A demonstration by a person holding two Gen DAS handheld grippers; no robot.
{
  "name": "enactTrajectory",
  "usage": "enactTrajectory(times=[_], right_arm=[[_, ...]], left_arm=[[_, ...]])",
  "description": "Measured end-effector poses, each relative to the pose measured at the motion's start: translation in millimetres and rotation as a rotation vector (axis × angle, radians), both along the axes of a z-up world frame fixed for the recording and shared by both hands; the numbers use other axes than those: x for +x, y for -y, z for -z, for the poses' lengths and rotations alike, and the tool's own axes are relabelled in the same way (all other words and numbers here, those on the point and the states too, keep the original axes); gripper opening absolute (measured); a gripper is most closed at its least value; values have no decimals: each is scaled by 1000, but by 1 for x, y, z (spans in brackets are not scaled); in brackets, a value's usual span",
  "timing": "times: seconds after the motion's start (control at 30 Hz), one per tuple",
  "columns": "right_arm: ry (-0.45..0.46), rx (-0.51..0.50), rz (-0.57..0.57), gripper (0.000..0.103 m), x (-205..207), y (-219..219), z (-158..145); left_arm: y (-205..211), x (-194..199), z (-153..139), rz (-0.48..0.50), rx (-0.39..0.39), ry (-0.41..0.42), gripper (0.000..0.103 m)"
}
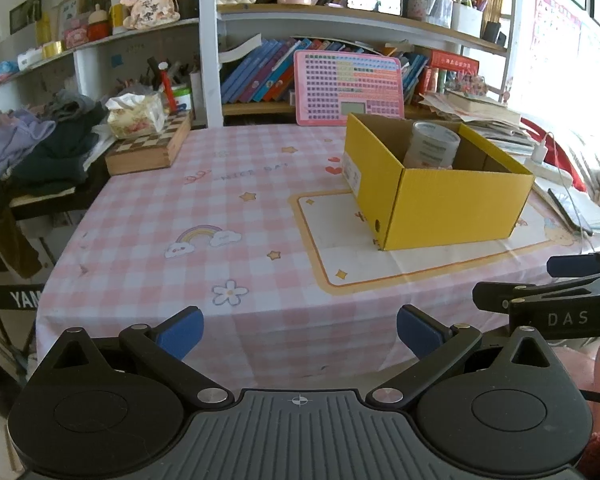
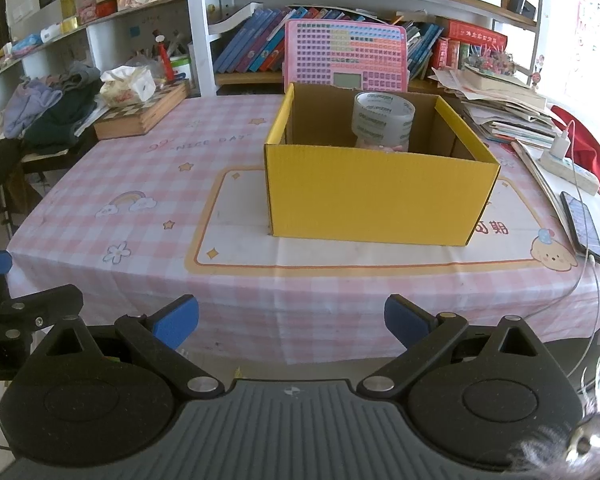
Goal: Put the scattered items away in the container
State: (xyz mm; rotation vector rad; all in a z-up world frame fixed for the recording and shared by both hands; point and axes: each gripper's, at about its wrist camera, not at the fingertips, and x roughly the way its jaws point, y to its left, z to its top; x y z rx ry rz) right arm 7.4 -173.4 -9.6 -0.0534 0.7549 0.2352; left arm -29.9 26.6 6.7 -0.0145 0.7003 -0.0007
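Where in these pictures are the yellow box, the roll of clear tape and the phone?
yellow box (image 2: 380,196): right wrist view, on its front wall.
roll of clear tape (image 2: 384,114): right wrist view, on its side, inside the box.
phone (image 2: 582,220): right wrist view, on its dark screen.

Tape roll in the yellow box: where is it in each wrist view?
Left wrist: tape roll right of centre, upper half, inside the yellow box.
Right wrist: tape roll near centre, upper half, against the box's far wall.
Shared landmark: pink keyboard toy standing behind the box.
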Motion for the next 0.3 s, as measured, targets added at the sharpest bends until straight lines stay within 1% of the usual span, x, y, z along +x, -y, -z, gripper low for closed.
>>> enactTrajectory(times=[0.17, 0.3], right_arm=[[-8, 0, -3, 100, 2, 0, 2], [-12, 0, -4, 100, 2, -1, 2]], left_arm=[[-1, -1, 1, -8, -2, 2, 103], [0, -1, 1, 6, -2, 2, 103]])
